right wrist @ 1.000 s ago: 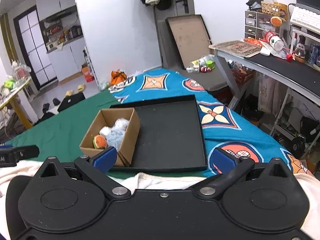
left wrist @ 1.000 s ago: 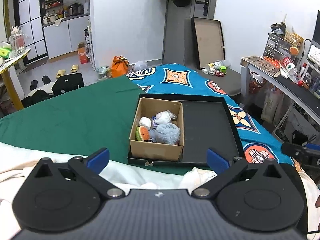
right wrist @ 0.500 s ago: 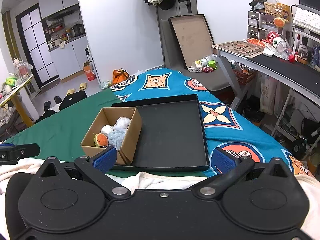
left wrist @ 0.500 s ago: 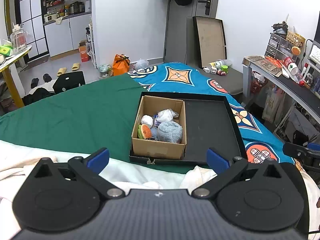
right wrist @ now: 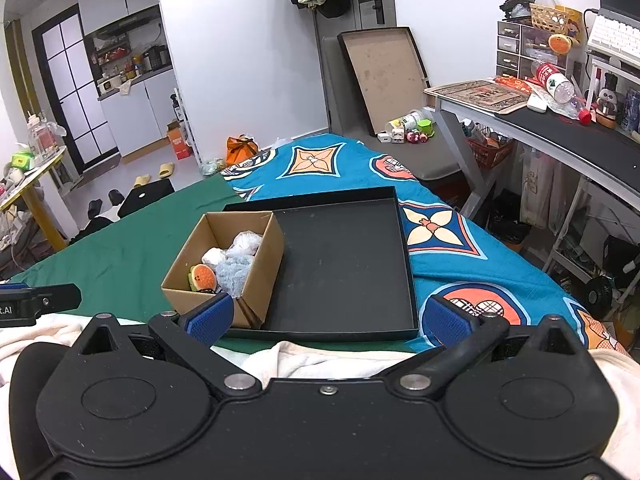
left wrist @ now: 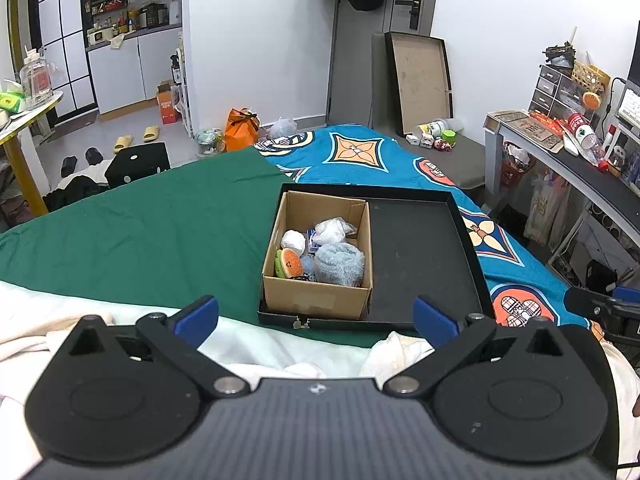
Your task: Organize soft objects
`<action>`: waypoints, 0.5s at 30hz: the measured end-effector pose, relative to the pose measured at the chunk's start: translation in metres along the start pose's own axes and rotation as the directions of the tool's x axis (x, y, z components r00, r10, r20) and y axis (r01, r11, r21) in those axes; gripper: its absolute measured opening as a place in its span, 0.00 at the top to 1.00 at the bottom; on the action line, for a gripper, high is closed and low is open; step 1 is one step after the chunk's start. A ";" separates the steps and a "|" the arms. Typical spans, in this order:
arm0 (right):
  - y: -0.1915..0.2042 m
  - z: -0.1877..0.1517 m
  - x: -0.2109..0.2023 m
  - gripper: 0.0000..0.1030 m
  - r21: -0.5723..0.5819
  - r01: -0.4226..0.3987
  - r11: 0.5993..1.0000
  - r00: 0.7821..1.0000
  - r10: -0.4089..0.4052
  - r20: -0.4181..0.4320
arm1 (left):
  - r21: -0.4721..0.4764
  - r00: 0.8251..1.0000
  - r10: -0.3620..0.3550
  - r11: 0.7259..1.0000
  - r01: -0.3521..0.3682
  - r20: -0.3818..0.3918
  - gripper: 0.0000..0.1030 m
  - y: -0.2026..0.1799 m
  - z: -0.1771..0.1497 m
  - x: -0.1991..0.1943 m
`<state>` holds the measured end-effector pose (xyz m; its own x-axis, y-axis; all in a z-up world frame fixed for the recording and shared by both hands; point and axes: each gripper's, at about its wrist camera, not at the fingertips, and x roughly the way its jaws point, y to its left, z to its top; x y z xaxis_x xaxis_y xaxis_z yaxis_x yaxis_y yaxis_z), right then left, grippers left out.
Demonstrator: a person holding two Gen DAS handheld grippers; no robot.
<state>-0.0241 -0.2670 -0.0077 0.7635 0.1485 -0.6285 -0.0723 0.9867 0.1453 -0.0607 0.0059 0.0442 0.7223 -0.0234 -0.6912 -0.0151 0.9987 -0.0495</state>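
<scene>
Here, a cardboard box [left wrist: 318, 254] sits inside the left half of a shallow black tray [left wrist: 416, 256] on the bed, at twelve o'clock from the left gripper [left wrist: 316, 316]. The box holds a fluffy light-blue plush [left wrist: 339, 264], a burger-shaped plush [left wrist: 290, 263], a white ball [left wrist: 293, 241] and a crumpled clear bag [left wrist: 331, 231]. The tray's right half is bare. Both the left gripper and the right gripper [right wrist: 326, 316] are spread wide and hold nothing, above white bedding [right wrist: 320, 360], with the box at eleven o'clock from the right one.
</scene>
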 end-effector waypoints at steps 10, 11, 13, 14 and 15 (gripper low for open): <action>0.004 -0.004 0.001 0.00 -0.006 0.004 1.000 1.000 -0.004 -0.005 | 0.000 1.000 0.002 1.000 -0.002 0.001 0.00 0.000 -0.001 0.001; 0.004 -0.004 0.001 0.00 -0.007 0.002 1.000 1.000 -0.002 -0.006 | 0.002 1.000 0.003 1.000 -0.003 0.002 0.00 0.000 -0.001 0.001; 0.004 -0.004 0.002 0.00 -0.008 0.000 1.000 1.000 0.000 -0.010 | 0.003 1.000 0.006 1.000 -0.006 0.001 0.00 0.001 -0.002 0.002; 0.004 -0.005 0.003 0.00 -0.007 -0.001 1.000 1.000 0.001 -0.010 | 0.003 1.000 0.007 1.000 -0.007 -0.001 0.00 0.001 -0.002 0.003; 0.004 -0.005 0.003 0.00 -0.007 -0.003 1.000 1.000 0.002 -0.011 | 0.004 1.000 0.007 1.000 -0.007 -0.002 0.00 0.000 -0.003 0.004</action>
<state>-0.0254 -0.2627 -0.0129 0.7563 0.1516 -0.6365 -0.0787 0.9868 0.1417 -0.0594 0.0061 0.0391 0.7210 -0.0169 -0.6928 -0.0172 0.9990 -0.0423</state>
